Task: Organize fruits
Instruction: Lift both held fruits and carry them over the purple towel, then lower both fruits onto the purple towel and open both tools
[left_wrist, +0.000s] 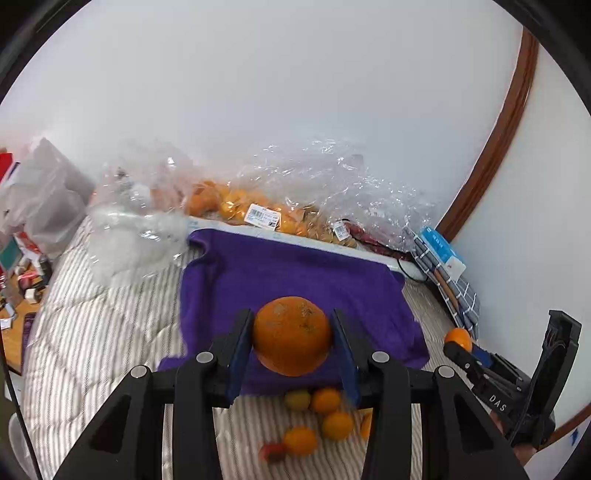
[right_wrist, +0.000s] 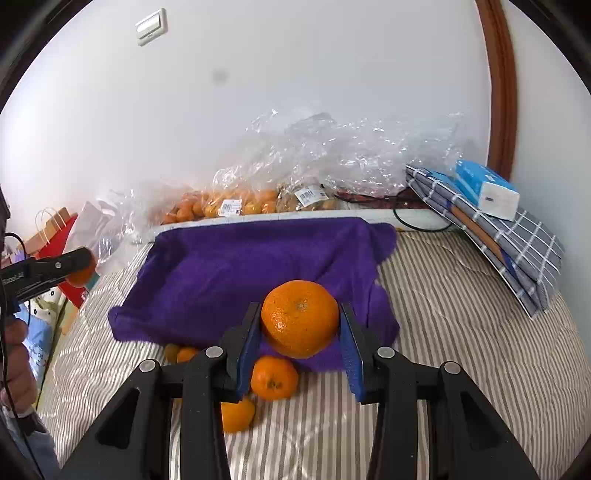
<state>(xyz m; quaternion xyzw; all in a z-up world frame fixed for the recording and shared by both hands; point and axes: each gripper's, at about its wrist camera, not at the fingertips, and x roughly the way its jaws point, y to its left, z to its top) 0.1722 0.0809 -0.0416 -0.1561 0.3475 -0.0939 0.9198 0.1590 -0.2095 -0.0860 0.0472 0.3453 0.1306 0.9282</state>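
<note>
I count two oranges (left_wrist: 291, 334) (right_wrist: 300, 317) in my grips, one purple towel (left_wrist: 295, 269), five loose fruits (left_wrist: 325, 400) below.

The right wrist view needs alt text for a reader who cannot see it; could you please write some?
The right gripper holds an orange between its blue pads, above a striped bed cover and the near edge of a purple towel. More oranges lie loose below it, and bagged fruit lines the wall behind.

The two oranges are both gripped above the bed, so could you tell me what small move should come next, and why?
Probably carry both forward over the purple towel and lower them. Each hand-held gripper, left and right, is shut on an orange, and the towel lies bare just ahead.
</note>
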